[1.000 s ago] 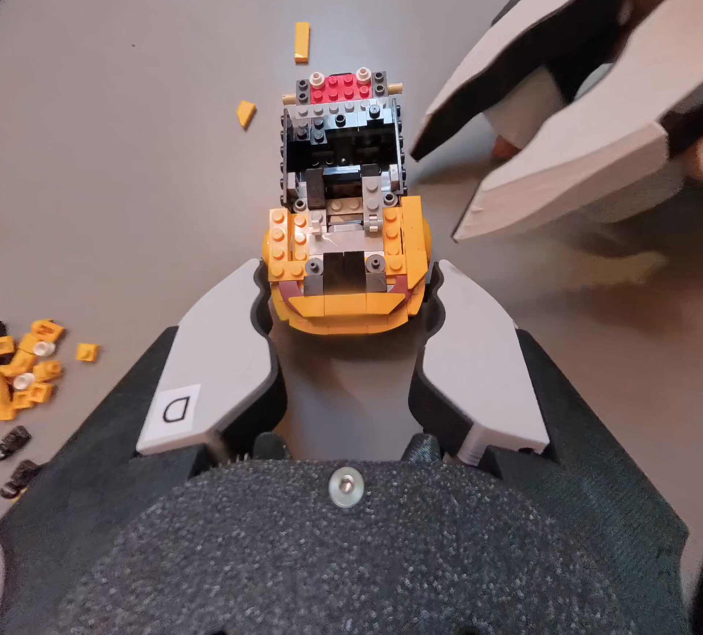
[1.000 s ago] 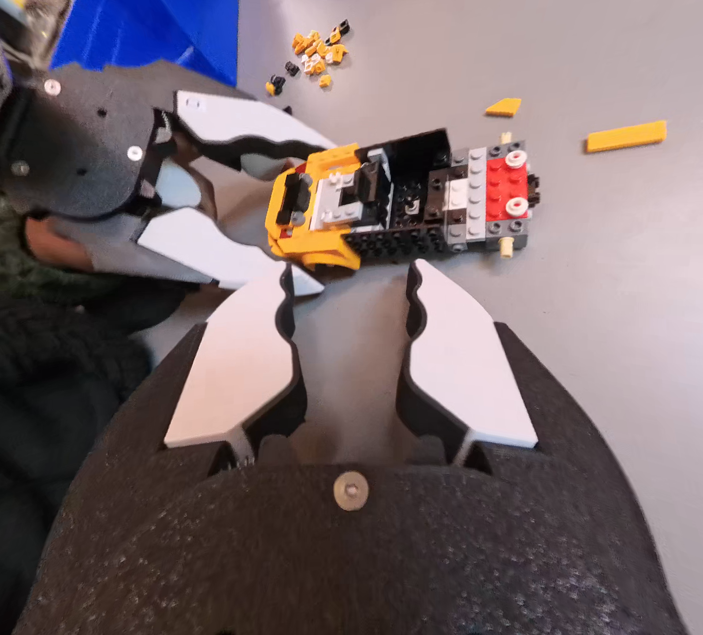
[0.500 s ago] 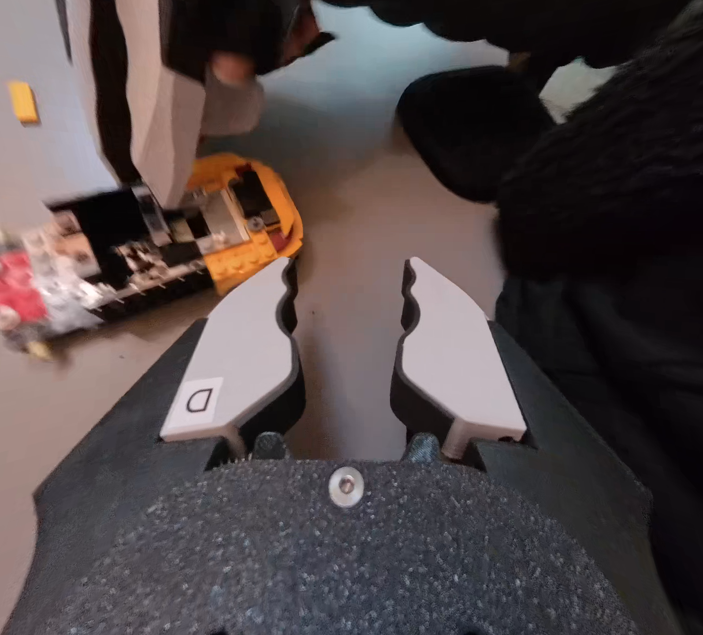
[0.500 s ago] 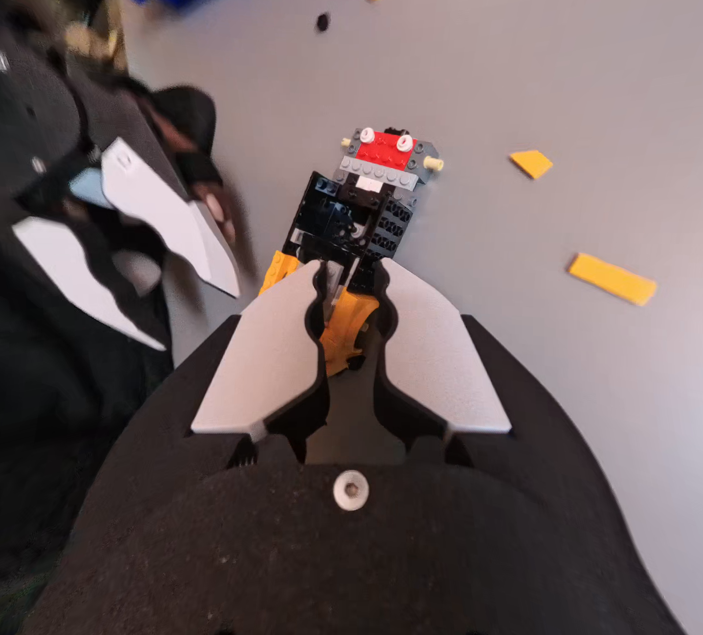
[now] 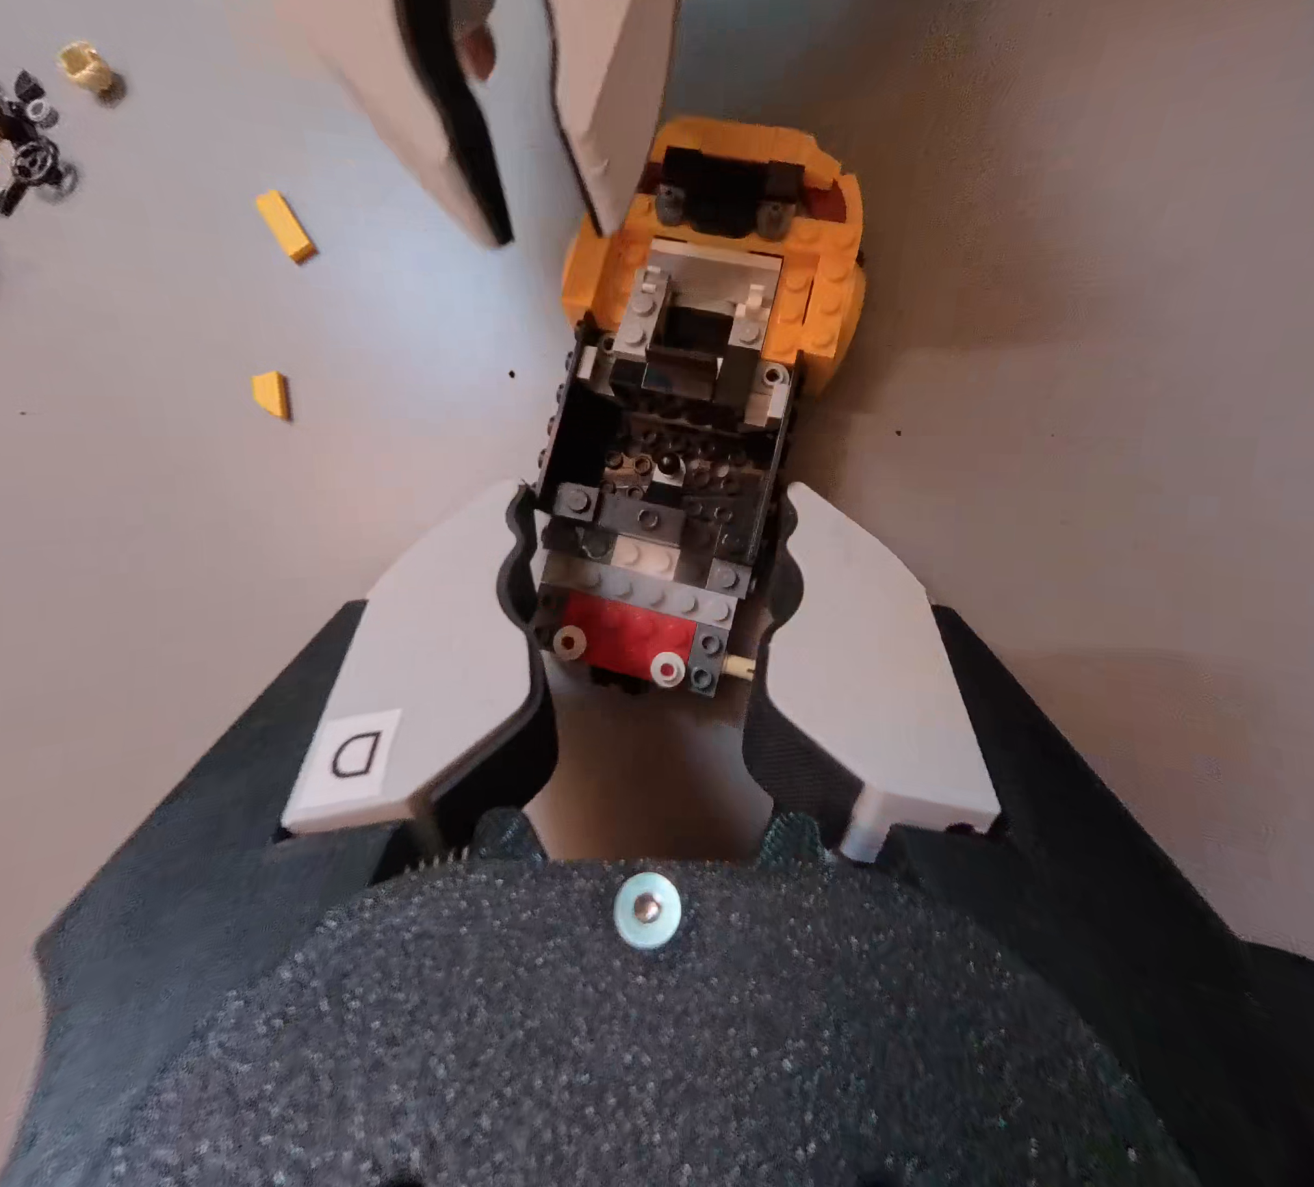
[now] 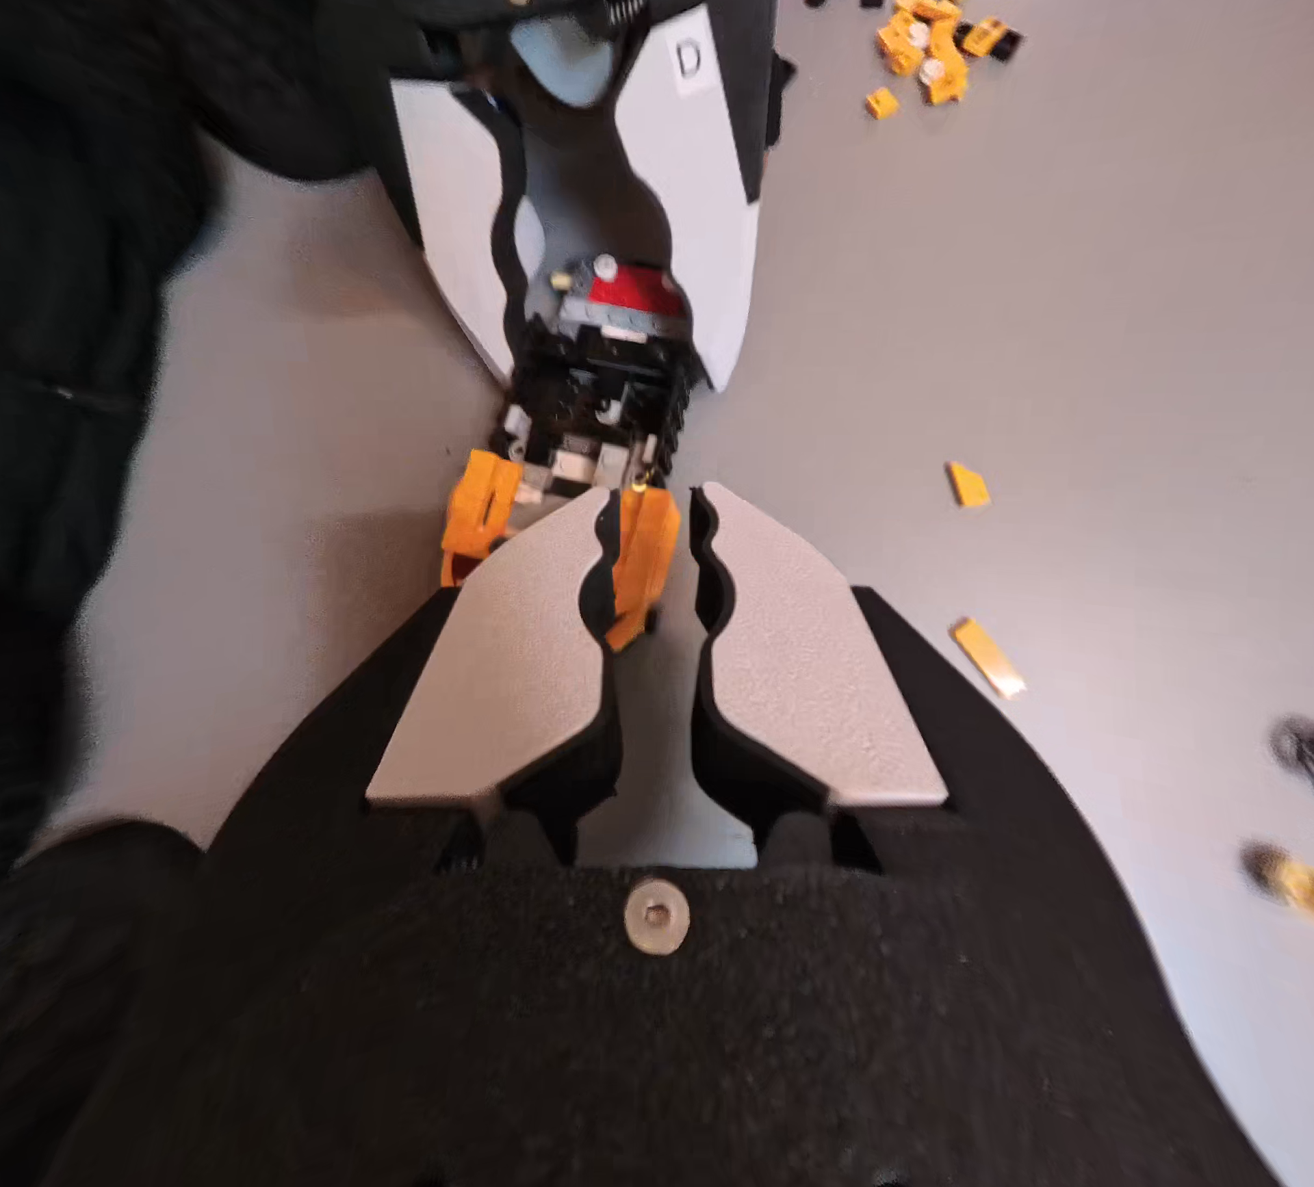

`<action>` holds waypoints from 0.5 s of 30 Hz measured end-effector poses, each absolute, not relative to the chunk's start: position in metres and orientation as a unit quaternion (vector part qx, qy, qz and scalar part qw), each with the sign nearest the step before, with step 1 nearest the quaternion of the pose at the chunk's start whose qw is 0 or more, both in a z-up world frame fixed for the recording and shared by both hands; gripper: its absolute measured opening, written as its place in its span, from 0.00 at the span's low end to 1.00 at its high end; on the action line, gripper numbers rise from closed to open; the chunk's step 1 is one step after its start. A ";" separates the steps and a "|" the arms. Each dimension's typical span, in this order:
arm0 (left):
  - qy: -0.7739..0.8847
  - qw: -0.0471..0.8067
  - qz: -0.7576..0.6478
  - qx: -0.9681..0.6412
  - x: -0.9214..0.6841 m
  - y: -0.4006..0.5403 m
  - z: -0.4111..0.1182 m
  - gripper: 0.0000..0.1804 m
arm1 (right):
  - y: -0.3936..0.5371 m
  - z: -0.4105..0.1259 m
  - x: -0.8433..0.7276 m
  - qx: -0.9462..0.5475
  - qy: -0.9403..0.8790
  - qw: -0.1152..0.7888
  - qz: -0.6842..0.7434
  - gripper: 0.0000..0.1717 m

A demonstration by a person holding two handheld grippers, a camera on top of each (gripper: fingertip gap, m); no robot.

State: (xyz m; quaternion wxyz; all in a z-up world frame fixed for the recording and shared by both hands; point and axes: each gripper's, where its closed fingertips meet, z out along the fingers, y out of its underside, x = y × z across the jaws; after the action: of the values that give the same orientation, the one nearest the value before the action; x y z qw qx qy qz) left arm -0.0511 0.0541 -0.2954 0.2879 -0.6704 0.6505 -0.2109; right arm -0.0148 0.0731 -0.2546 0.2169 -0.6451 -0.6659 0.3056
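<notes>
the toy car (image 5: 675, 442), a half-built brick model with an orange front, black middle and red rear, is seen on the grey tabletop (image 5: 1066, 371) at the centre of the left wrist view, its rear end gripped between the jaws of the left gripper (image 5: 650, 556). in the right wrist view the right gripper (image 6: 650, 513) is shown at mid-frame with its jaws narrowly parted around the car's orange front, a gap being visible beside the right pad. loose orange pieces (image 6: 924, 37) are scattered at the upper right of that view.
</notes>
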 end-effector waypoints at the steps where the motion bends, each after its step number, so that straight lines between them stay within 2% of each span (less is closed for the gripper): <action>1: 0.648 0.288 -0.209 -0.673 -0.051 0.054 -0.295 0.35 | 0.073 -0.255 -0.010 -0.650 -0.666 0.232 0.283 0.10; 4: 0.652 0.279 -0.202 -0.676 -0.053 0.051 -0.296 0.35 | 0.069 -0.261 -0.001 -0.668 -0.656 0.241 0.254 0.10; 9: 0.663 0.274 -0.228 -0.659 -0.052 0.042 -0.289 0.42 | 0.067 -0.267 -0.008 -0.672 -0.654 0.236 0.254 0.09; 15: 0.659 0.278 -0.251 -0.652 -0.041 0.047 -0.289 0.42 | 0.071 -0.274 -0.014 -0.666 -0.670 0.218 0.246 0.05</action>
State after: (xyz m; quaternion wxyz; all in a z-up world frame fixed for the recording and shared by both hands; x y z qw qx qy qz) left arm -0.0410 0.0469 -0.2886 0.2779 -0.6523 0.6589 -0.2513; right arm -0.0137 0.0706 -0.2745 0.2178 -0.6663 -0.6695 0.2457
